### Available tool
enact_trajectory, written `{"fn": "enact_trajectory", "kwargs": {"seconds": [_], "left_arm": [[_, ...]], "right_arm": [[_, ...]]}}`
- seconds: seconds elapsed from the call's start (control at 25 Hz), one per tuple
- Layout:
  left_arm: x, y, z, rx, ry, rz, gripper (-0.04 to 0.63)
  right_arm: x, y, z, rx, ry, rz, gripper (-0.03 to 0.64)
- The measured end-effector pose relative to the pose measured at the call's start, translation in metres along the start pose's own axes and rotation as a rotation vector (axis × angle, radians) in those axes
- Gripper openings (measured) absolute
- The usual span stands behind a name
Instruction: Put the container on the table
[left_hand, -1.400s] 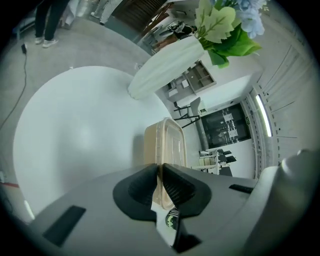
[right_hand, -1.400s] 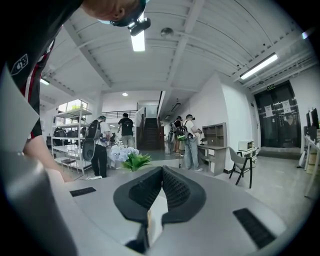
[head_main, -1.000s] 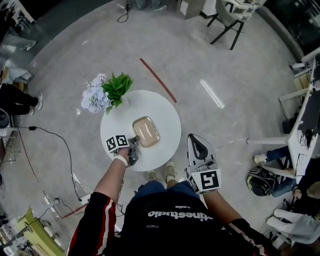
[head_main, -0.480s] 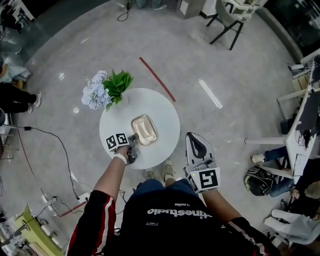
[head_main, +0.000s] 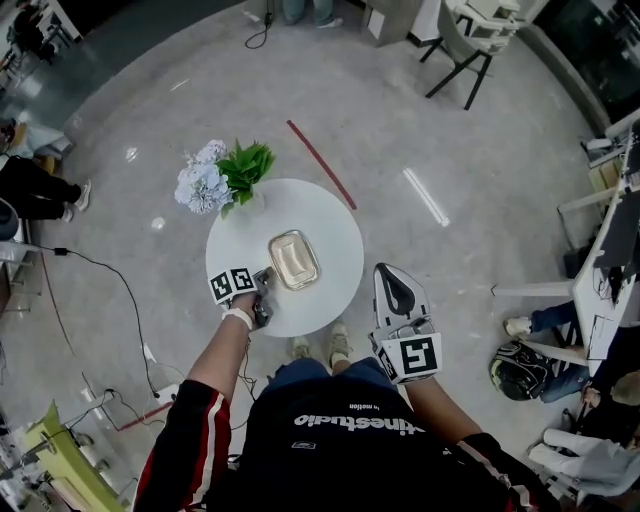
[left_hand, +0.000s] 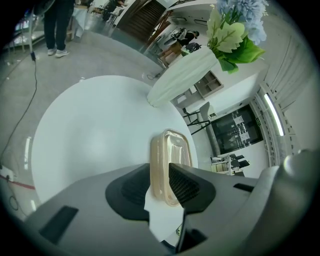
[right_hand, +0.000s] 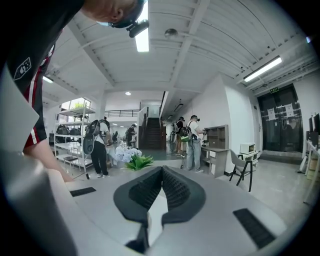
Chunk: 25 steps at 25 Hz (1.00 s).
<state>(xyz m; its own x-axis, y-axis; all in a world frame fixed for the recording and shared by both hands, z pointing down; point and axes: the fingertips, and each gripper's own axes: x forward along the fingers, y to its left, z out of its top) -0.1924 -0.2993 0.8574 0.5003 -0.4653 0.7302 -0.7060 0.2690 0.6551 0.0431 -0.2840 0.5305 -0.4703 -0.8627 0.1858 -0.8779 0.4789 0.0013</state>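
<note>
The beige rectangular plastic container (head_main: 293, 260) lies mid-frame on the round white table (head_main: 335, 225). Jaws of the left gripper (left_hand: 160, 171), just spreading, flank its near rim, seemingly without pressing. Those of the right gripper (right_hand: 161, 172) are pressed together.

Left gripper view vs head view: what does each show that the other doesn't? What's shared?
Only the left gripper view: the left gripper's jaws, which have just been opening, stand apart with the container's near end between them. Only the head view: the right gripper held beside the table, and a red strip on the floor. Both: the container lying on the round white table, flowers at its far edge.
</note>
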Motion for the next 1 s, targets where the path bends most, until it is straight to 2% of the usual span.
{"fn": "enact_trajectory", "kwargs": {"seconds": [0.2, 0.52, 0.76, 1.0], "left_arm": [[-0.029, -0.006, 0.010, 0.044, -0.087, -0.012, 0.126], [-0.101, -0.051, 0.034, 0.255, -0.301, -0.094, 0.126], [-0.157, -0.111, 0.031, 0.470, -0.408, -0.174, 0.120], [-0.228, -0.187, 0.017, 0.681, -0.574, -0.244, 0.111]], "right_arm": [[-0.005, 0.007, 0.010, -0.007, -0.030, 0.019, 0.009], [-0.012, 0.024, 0.031, -0.013, -0.085, 0.056, 0.009], [-0.022, 0.039, 0.050, -0.019, -0.123, 0.083, 0.009], [-0.034, 0.045, 0.067, -0.013, -0.160, 0.096, 0.009]]}}
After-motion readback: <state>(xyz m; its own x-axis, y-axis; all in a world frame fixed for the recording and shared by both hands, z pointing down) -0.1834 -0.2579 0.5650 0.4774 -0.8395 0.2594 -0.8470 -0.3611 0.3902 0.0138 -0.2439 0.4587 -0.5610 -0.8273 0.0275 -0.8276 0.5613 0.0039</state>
